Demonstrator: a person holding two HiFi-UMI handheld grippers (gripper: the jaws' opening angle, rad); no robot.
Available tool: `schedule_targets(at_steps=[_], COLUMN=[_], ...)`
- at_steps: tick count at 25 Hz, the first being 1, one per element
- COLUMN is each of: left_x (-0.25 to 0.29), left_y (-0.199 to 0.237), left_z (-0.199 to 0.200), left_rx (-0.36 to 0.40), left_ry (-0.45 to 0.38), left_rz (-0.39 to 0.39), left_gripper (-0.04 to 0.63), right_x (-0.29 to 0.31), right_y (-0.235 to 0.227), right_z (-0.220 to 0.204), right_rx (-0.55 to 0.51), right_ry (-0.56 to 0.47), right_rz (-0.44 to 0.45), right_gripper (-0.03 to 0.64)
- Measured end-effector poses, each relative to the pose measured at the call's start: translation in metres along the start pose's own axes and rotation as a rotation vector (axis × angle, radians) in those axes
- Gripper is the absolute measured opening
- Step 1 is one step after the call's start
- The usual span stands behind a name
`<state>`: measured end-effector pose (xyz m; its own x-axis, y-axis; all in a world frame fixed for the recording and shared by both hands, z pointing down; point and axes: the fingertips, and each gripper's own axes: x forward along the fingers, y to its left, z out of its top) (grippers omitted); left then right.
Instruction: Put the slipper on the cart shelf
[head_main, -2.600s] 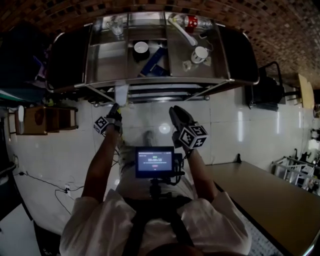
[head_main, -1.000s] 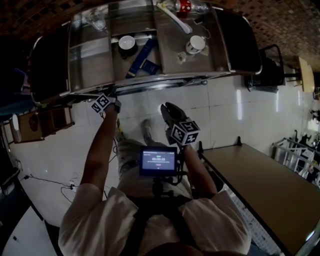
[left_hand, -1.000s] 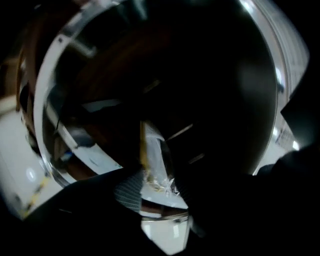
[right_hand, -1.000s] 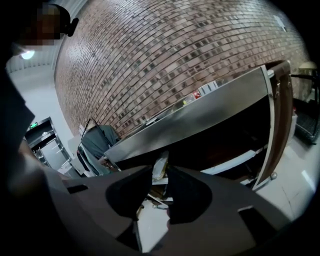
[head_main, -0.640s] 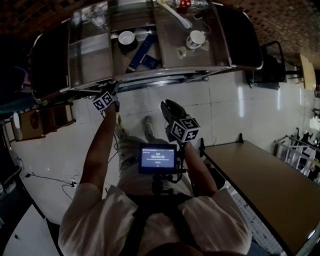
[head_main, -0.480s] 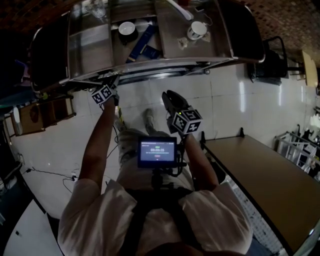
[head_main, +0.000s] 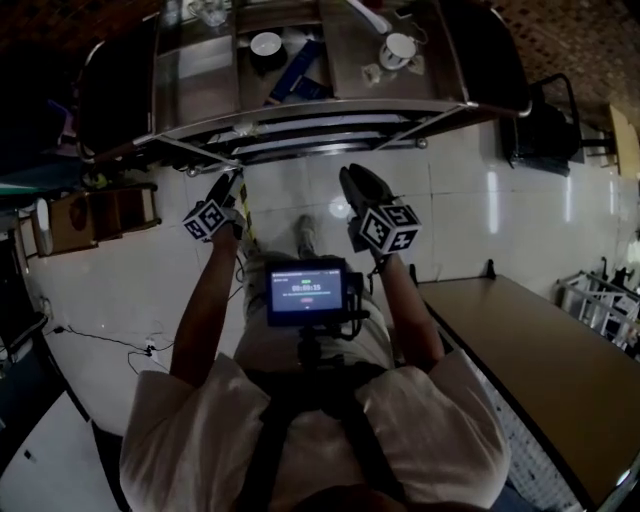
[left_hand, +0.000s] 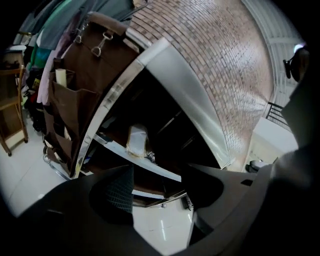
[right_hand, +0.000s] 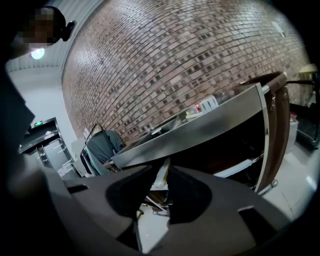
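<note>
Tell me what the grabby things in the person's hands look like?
Both are dark, nearly black, with two chunky jaws. The left gripper and the right gripper each carry a cube covered in black-and-white square markers. The person wears a pale short-sleeved shirt with dark straps over it.

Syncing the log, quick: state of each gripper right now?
Left gripper: open, nothing between the jaws.
Right gripper: closed, holding nothing.
</note>
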<state>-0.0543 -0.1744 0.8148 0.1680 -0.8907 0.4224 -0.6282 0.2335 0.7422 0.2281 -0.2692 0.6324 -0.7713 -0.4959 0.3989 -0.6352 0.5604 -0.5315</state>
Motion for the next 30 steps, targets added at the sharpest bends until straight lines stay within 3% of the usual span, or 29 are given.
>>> schedule_targets(at_steps=[4,8,10,13,20,25,28,30], left_x=[-0.052,-0.088,-0.101,-0.116,-0.152,-0.163,-0.177,-0.181], left_y=[-0.013,-0.026,-0.035,-0.064,-0.137,-0.139,-0.168,-0.18], left_z=[-0.006,-0.006,-0.001,0.008,0.037,0.038,0.05,0.047], left_rx=[-0.033,-0.055,-0.063,-0.036,0.171,0.203,0.155,0.135], left_ry=[-0.055,-0.091,-0.102,-0.092,-0.115,-0.146,-0.232,-0.228], left_rz=[-0.034,-0.055,-0.097,-0.196,-0.342,-0.409,-0.553,-0.623], left_gripper=[0.21,0.044,0.0,0.0,0.0,0.0,0.0,0.0], right_x=[-0.007,-0.013,-0.015,-0.019,-0.028,-0.03,-0.034,-0.034], right_y=[0.004,0.016,0.028,0.046,0.065,0.06,0.058,0.056], right_z=[0.005,0.009,0.011,0.016,0.032,0.036,0.03,0.023], right_rx=[-0.009,-0.003,-0.009,-0.037,-0.117,-0.112,-0.108,-0.096], right_ry=[-0.022,-0.05,-0.069,-0.1,-0.148,-0.17,-0.15,-0.137], right_rz=[0.008,0.059,0.109,0.18,0.266,0.287,0.304,0.316], right_gripper=[0.109,0.109,0.109,0.109,0.109,0.169,0.198,0.212])
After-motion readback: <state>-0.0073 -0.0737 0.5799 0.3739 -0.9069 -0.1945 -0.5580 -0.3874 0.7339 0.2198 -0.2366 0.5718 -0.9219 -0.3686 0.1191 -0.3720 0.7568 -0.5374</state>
